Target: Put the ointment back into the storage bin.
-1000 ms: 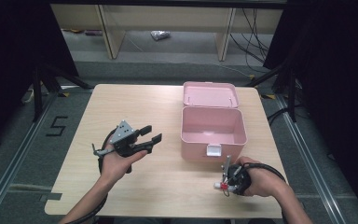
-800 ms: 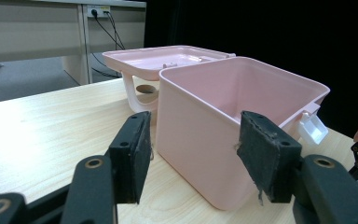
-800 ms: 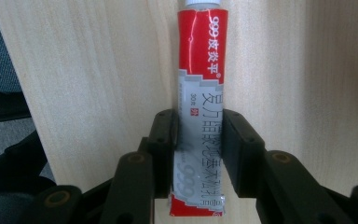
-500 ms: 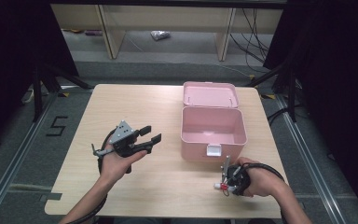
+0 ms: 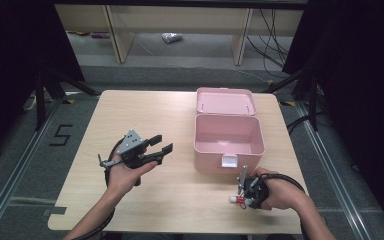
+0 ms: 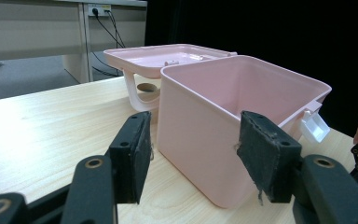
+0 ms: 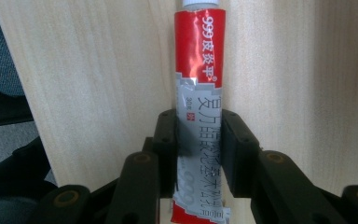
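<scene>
Rt gripper [image 7: 199,140] w/ a red-and-silver ointment tube [image 7: 199,93] between its two black pads: in the right gripper view both pads lie against the tube's silver lower half, one each side, pinching it. The tube runs straight up along the jaws, red upper half and pale cap end beyond the pad tips, crimped tail toward the camera, over the pale wood table [image 7: 98,70]. High view: rt gripper [image 5: 243,192] sits at the table's near right edge, just in front of the pink box [image 5: 228,141]; the tube's red end [image 5: 236,199] pokes out on its left. The jaws have just been closing, tube between them.

Lt gripper [image 5: 156,145] is held above the table's left half, jaws spread, nothing between them; in the left gripper view the pads [image 6: 135,156] frame the near corner of the pink box [image 6: 200,154] w/o touching it. Box is open, lid [image 5: 225,102] laid back behind it, white latch [image 5: 228,161] on the front wall.

Vs. the earlier frames: both hands, box and lid stay where they were.

Writing: tube's red band reads "999" followed by white Chinese characters; "30" is legible on the silver part, w/ larger red characters below it. Floor left of the table bears a taped "5" [image 5: 61,135].
</scene>
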### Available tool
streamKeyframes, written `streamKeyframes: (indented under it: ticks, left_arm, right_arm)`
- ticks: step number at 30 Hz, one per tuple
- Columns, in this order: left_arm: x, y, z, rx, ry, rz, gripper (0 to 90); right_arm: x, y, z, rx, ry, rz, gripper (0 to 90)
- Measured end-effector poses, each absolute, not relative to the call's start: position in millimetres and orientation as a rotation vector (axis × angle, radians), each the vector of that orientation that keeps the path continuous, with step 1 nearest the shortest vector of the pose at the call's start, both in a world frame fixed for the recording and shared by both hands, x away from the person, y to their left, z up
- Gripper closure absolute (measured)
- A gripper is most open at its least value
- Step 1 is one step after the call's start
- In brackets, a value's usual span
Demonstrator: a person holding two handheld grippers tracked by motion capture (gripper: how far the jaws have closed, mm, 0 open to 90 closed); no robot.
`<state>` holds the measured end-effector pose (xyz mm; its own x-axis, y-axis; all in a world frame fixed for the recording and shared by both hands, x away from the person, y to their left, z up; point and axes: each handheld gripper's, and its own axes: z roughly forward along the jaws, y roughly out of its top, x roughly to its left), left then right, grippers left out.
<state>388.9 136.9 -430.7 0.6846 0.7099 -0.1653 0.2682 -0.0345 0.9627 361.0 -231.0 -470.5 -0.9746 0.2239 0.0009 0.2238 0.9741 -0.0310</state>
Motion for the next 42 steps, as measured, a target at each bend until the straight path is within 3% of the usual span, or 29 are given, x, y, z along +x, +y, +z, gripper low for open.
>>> streamKeyframes:
  ticks: [42]
  left_arm:
    - [388.9, 136.4, -429.3, 1.623, 0.808, 0.434, 43.5]
  right_arm:
    - [378.0, -244.1, -398.4, -0.274, -3.181, -0.067, 71.0]
